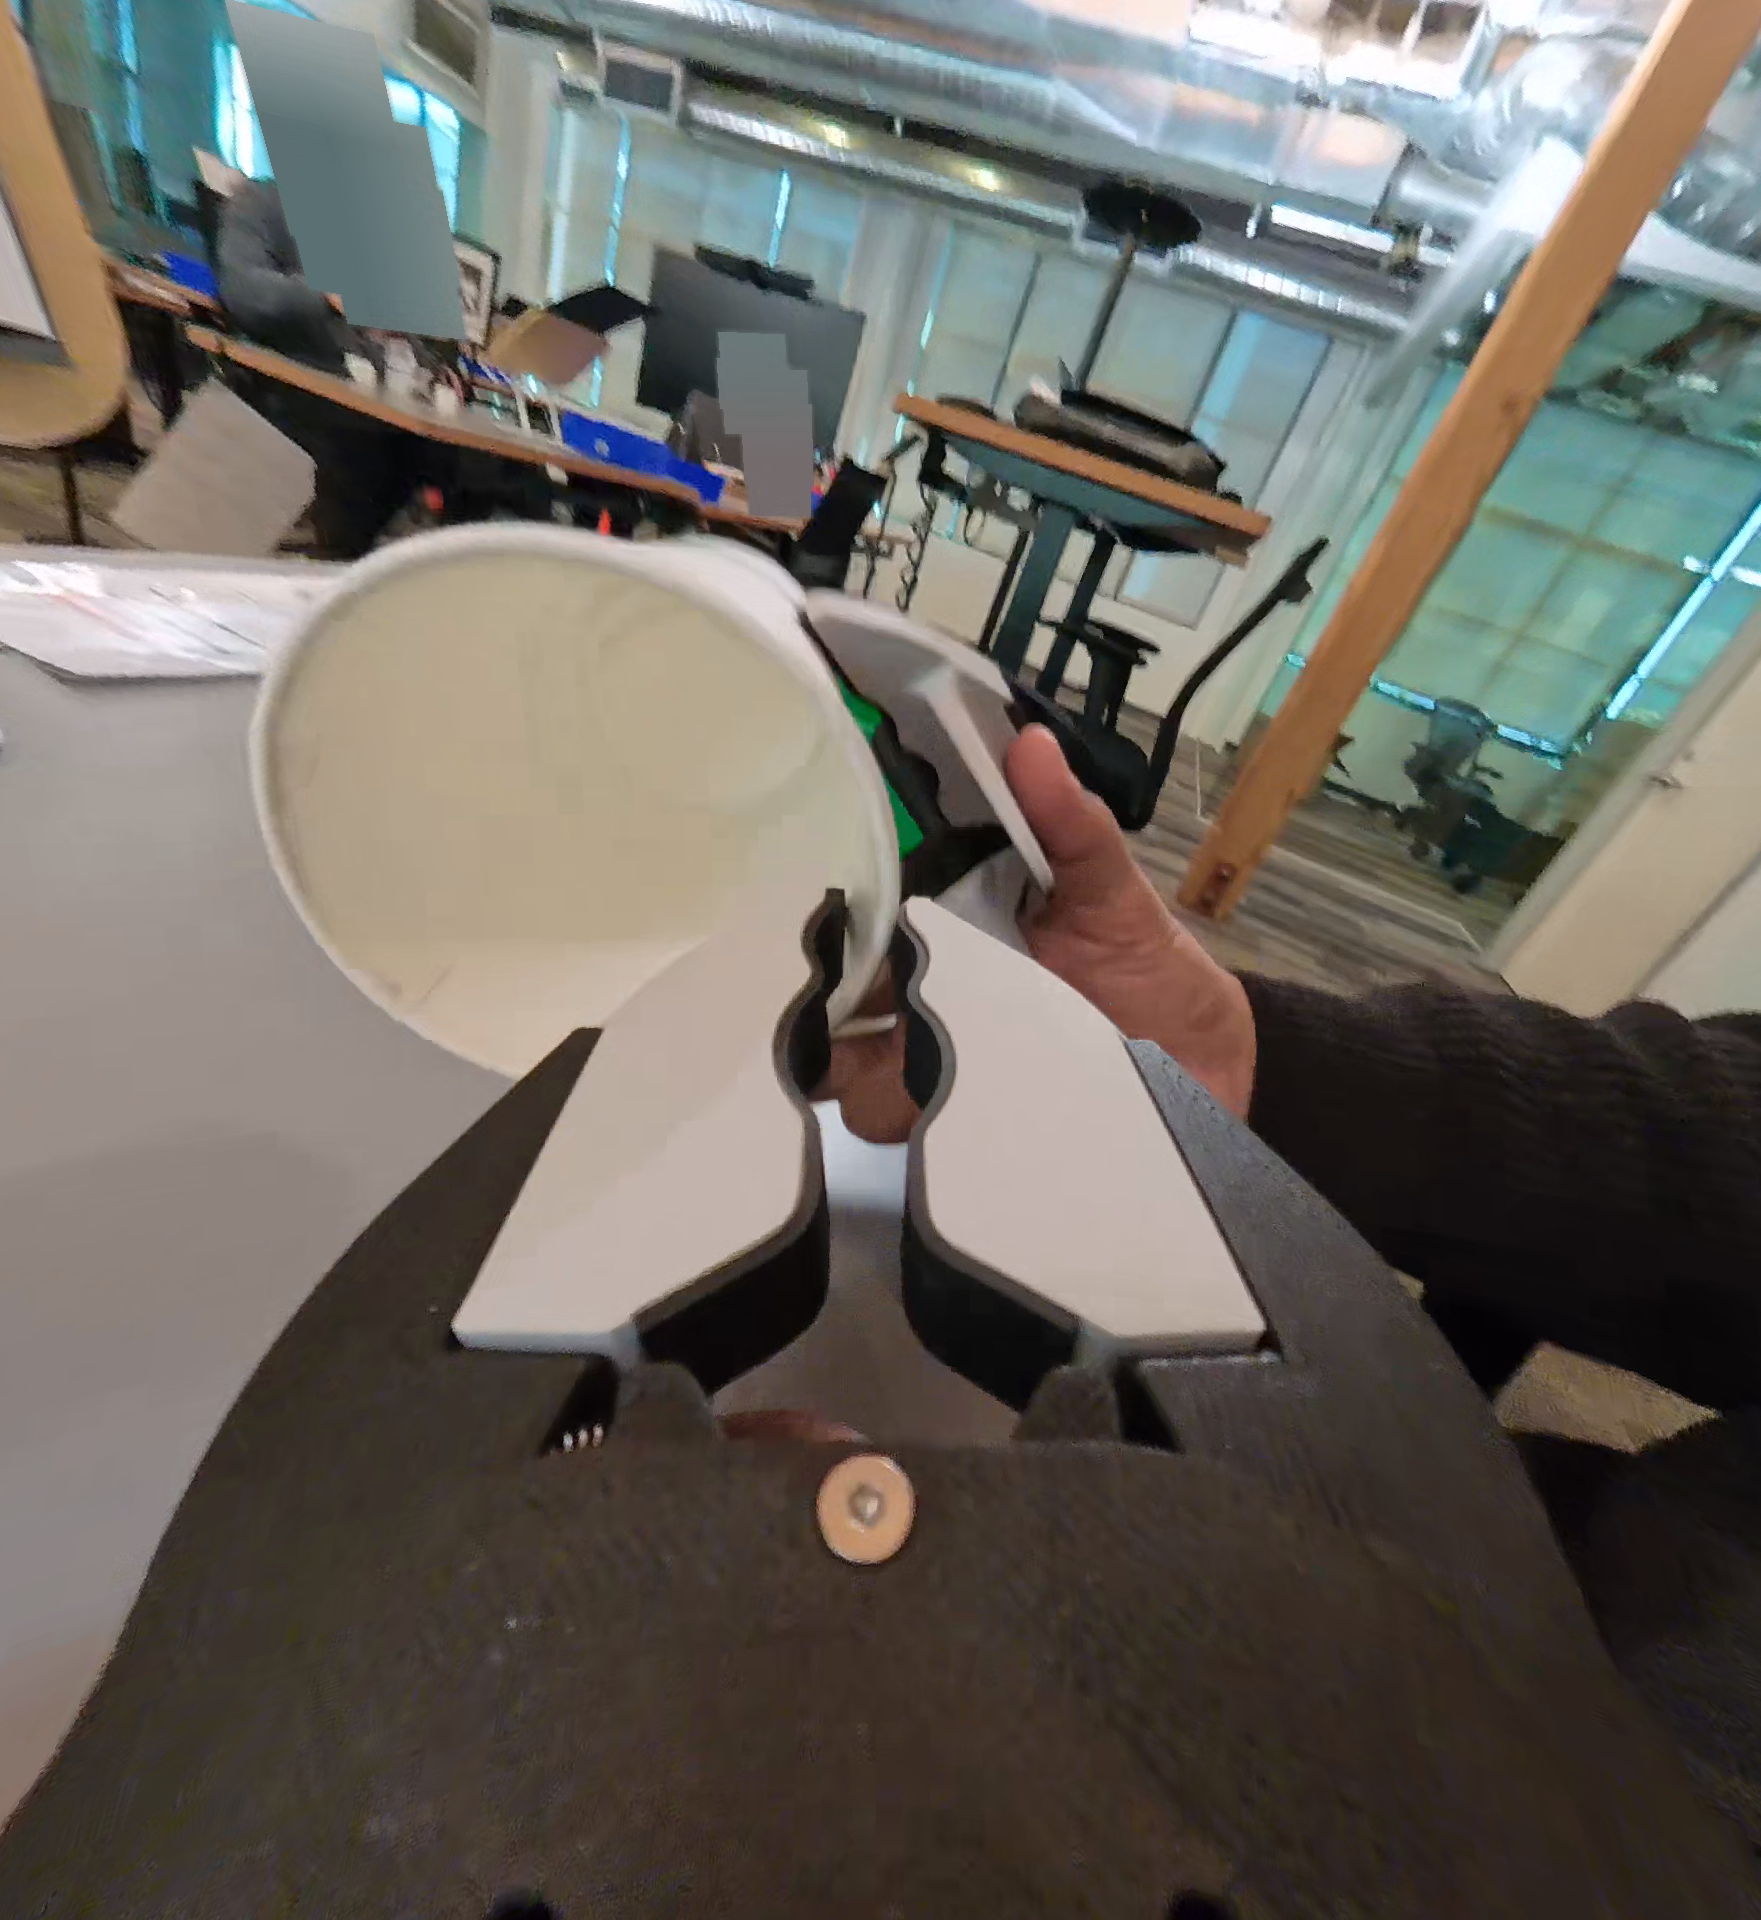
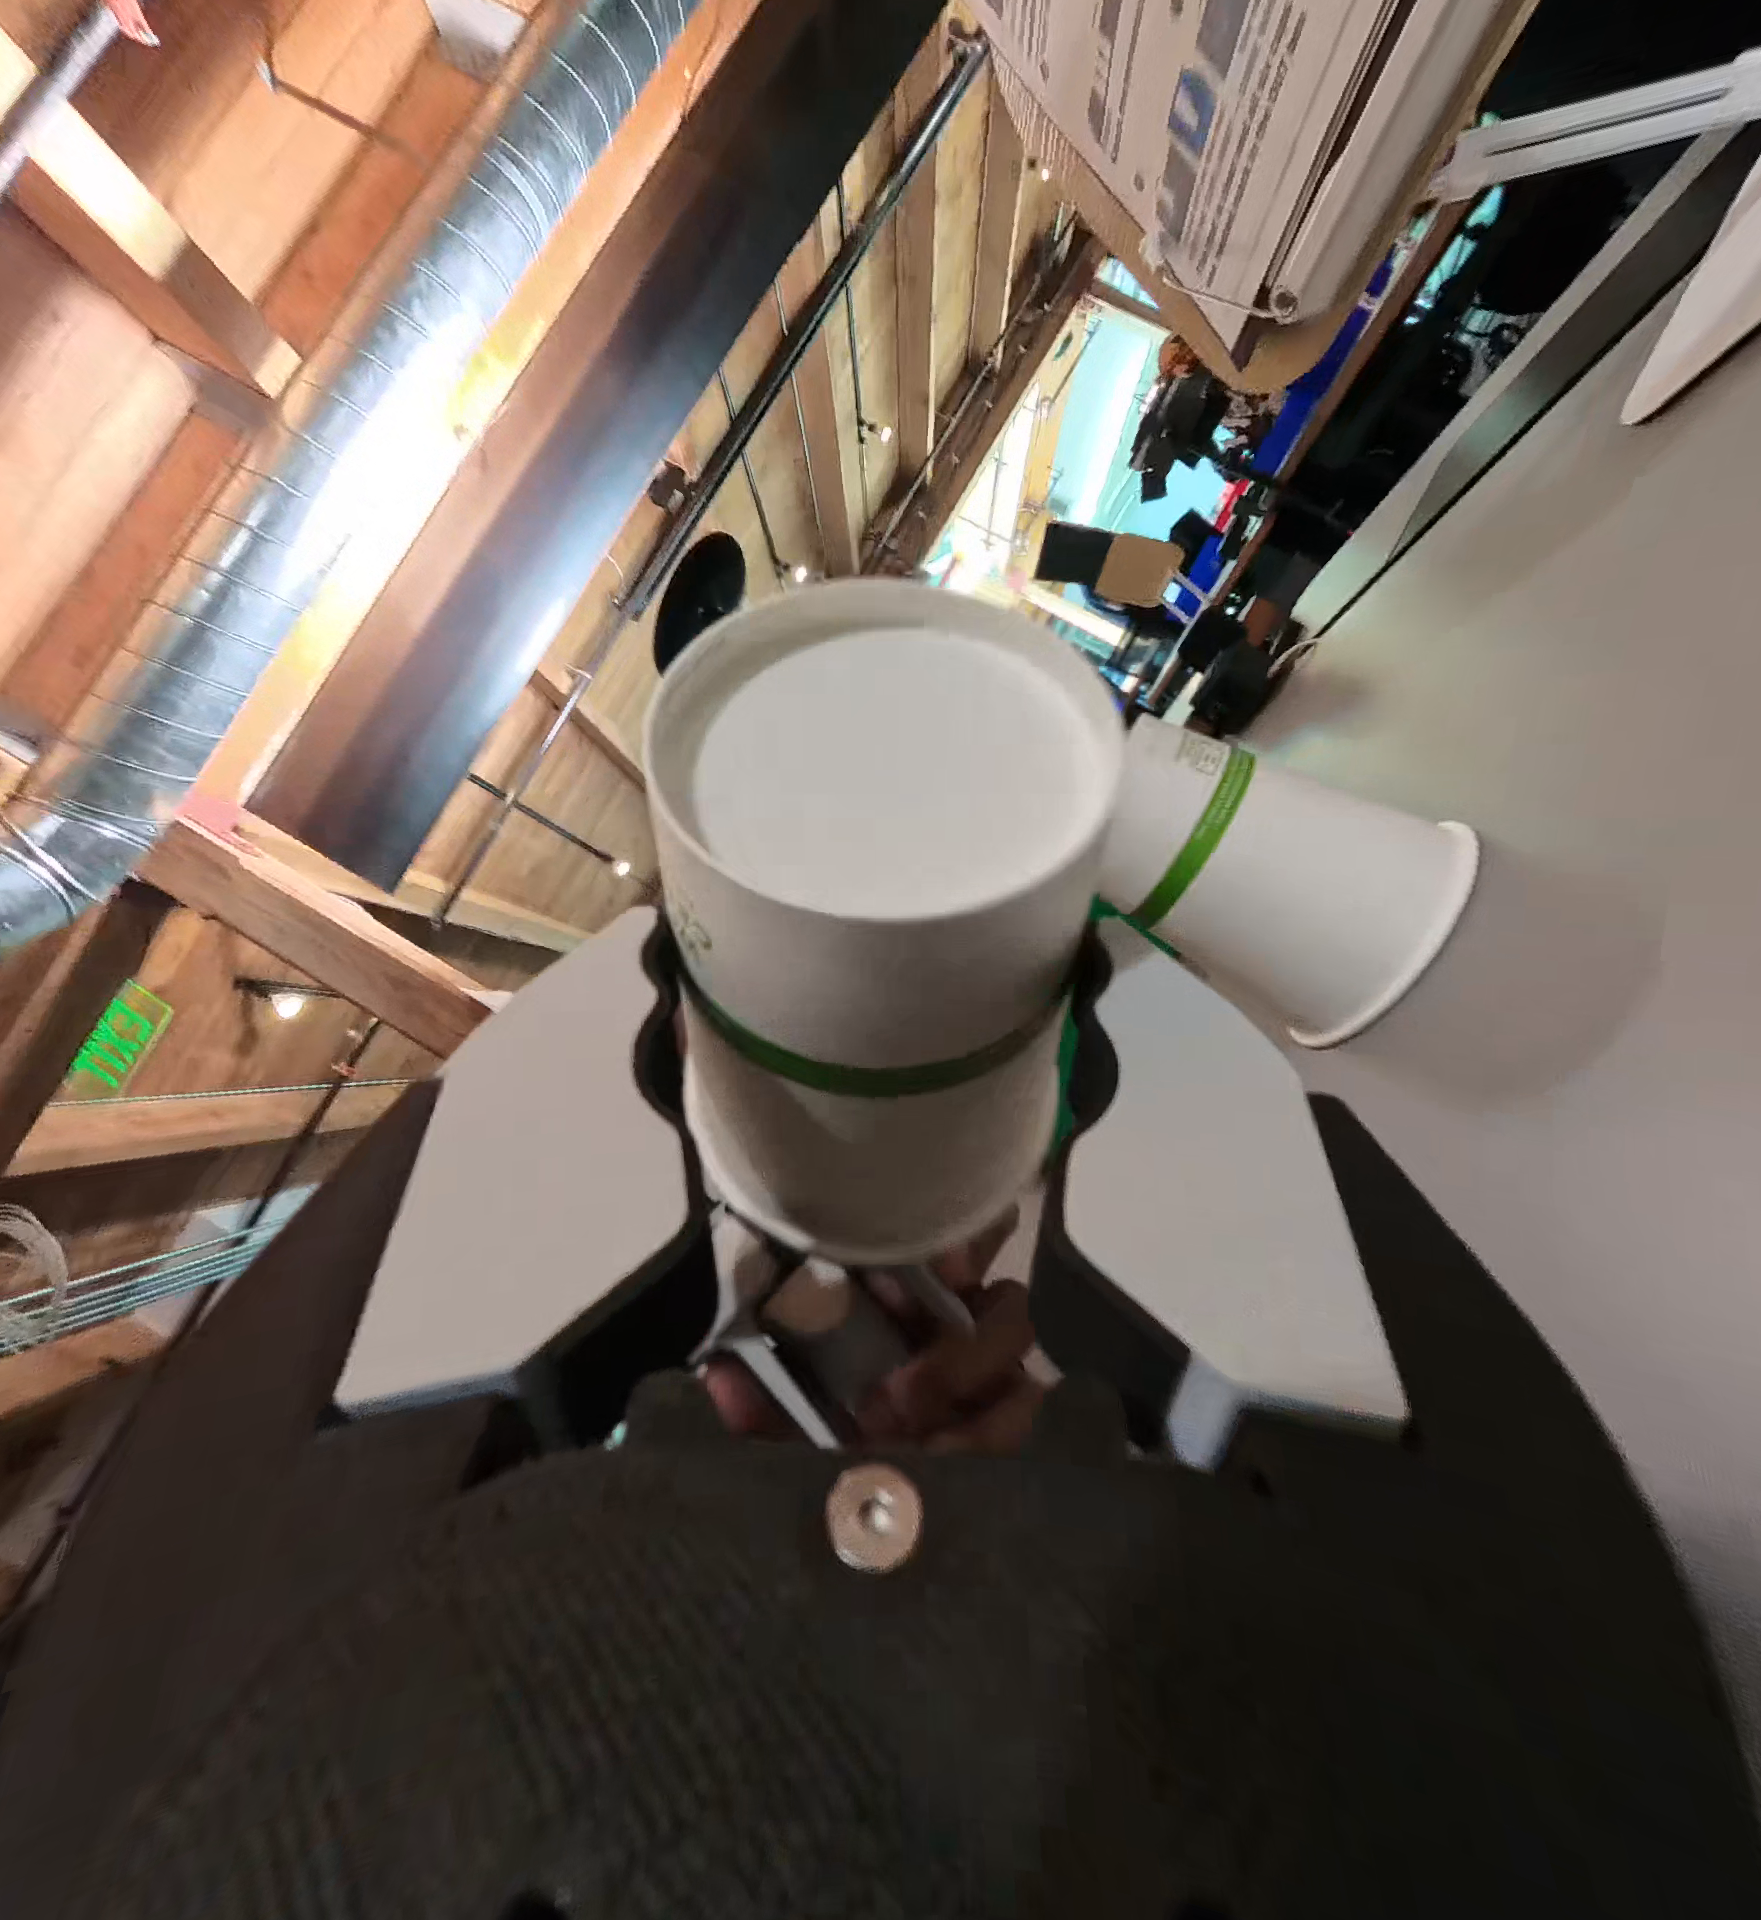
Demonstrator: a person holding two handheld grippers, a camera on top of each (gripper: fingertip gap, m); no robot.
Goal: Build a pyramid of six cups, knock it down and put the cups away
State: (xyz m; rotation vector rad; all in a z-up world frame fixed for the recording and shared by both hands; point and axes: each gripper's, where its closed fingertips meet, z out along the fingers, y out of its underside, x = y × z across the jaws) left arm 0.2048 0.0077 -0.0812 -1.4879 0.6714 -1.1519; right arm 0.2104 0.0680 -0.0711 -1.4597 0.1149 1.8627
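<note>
L hand-held gripper [image 1: 871,935] pinches paper cup [image 1: 564,769] rim; R hand-held gripper [image 2: 871,997] clamps same cup's body.

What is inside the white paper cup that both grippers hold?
In the left wrist view the paper cup looks empty: bare white walls. Its bottom is partly washed out, so small contents cannot be excluded.

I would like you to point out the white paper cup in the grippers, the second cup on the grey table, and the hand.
white paper cup [image 2: 886,790], right wrist view, base.
second cup [image 2: 1312,894], right wrist view, side wall.
hand [image 1: 1115,925], left wrist view, palm.
</note>
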